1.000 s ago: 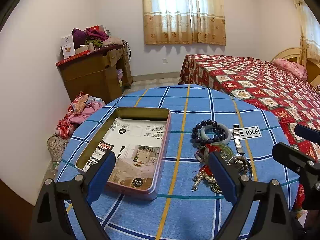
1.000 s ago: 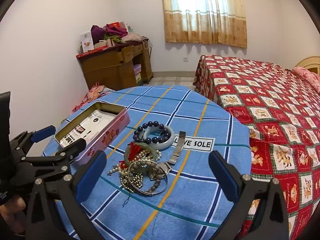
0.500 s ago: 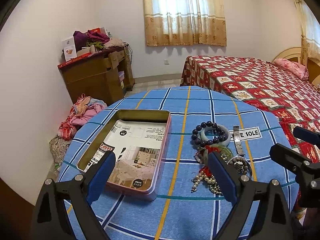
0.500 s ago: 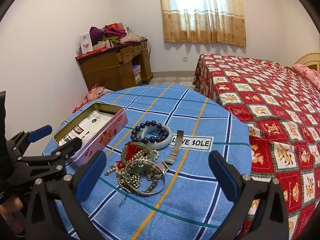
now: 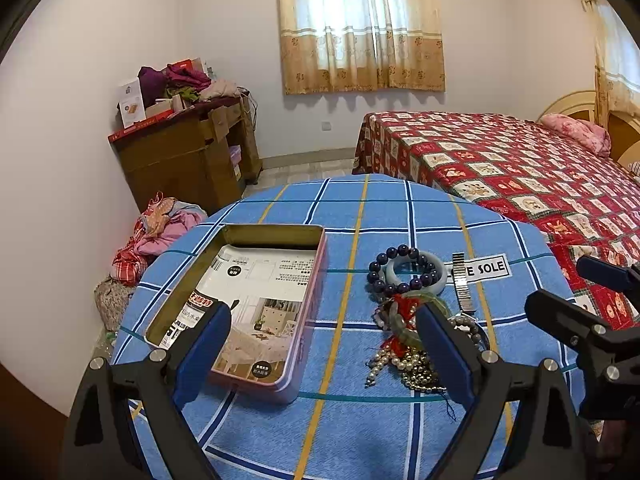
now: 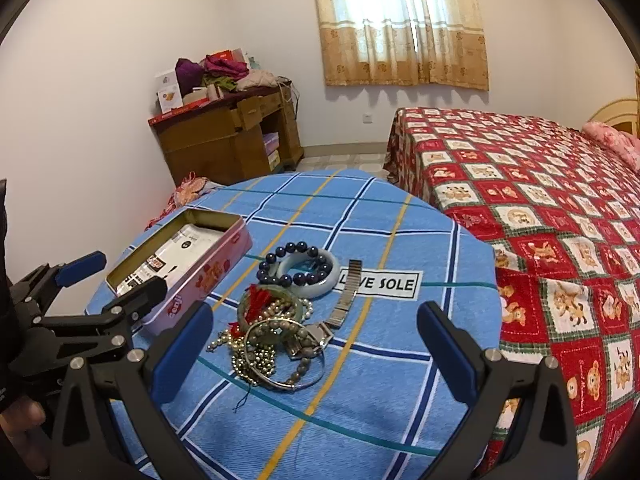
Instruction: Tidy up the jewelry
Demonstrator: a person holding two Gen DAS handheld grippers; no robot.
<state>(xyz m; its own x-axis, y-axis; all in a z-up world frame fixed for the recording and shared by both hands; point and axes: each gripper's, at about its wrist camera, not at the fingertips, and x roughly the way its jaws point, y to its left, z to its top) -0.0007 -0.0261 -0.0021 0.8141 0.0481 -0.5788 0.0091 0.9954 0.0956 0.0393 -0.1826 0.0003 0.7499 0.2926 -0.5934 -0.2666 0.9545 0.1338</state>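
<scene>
Both the left claw [image 5: 324, 344] and right claw [image 6: 312, 344] hang spread wide and empty over the worktop [image 6: 400, 216]. The tin [image 5: 256, 304] sits lidless beside the jewelry [image 6: 276, 328], likely ready to receive it

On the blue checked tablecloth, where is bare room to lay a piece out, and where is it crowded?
Bare cloth lies beyond the open pink tin toward the far table edge, and right of the white LOVE SOLE label. A strip also runs between tin and jewelry pile. Crowded: the pile, with dark bead bracelet and metal watch band.

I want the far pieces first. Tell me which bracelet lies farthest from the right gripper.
The dark bead bracelet, draped over the pale bangle at the pile's far end; the other bracelets lie nearer the right gripper.
</scene>
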